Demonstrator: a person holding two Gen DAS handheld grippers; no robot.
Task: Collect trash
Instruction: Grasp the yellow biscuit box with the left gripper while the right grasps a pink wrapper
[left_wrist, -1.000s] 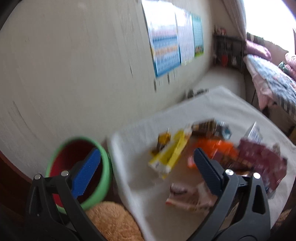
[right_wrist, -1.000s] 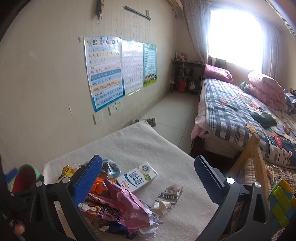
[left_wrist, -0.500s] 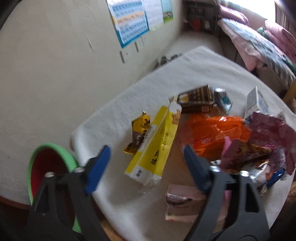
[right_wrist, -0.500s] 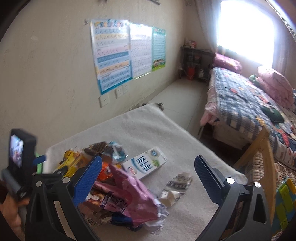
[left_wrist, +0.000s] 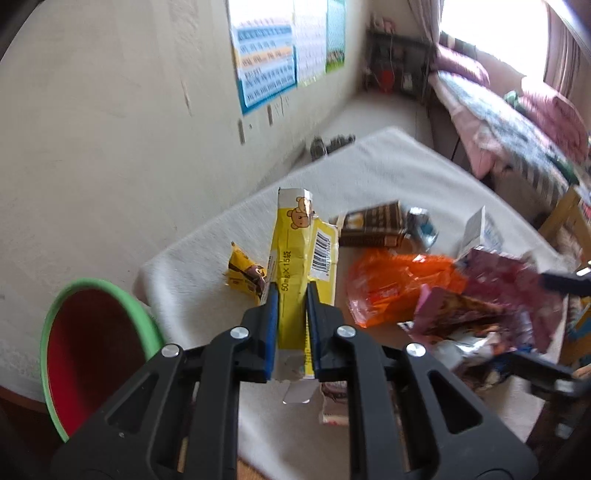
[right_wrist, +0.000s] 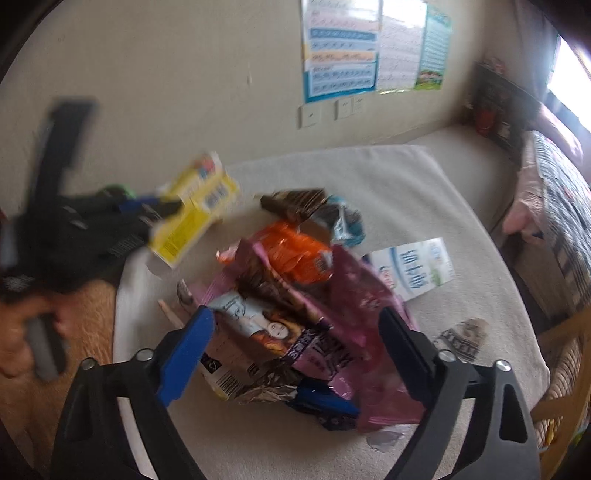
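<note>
- Since a second ago, the left gripper (left_wrist: 290, 295) has closed its jaws from wide apart onto the yellow carton (left_wrist: 295, 258), which now sits pinched between the blue pads; the right gripper (right_wrist: 295, 334) has dropped toward the wrapper pile, its jaws just narrowing a little.
- Far left in the left wrist view, a red bin with a green rim (left_wrist: 92, 350) stands off the table's edge, below a plain cream wall (left_wrist: 110, 129).
- Next comes the table, covered by a white towel-like cloth (left_wrist: 388, 166). A small yellow snack wrapper (left_wrist: 243, 273) lies just left of the carton.
- Right of the carton lie a brown drink box (left_wrist: 373, 225), an orange bag (left_wrist: 399, 291), and a heap of pink wrappers (left_wrist: 498, 295), with a white milk carton (left_wrist: 480, 232) behind them.
- Charts (left_wrist: 266, 70) hang on the wall; a bed with a patterned quilt (left_wrist: 517, 136) fills the far right, under a bright window.
- In the right wrist view, a person's hand (right_wrist: 22, 332) at the left holds the left gripper's handle, blurred, the yellow carton sticking out of it.
- Right gripper jaws stand wide, either side of the pink wrappers, pads not pressing on them.
- A flattened grey wrapper (right_wrist: 461, 338) lies on the cloth just right of the right-hand finger.
</note>
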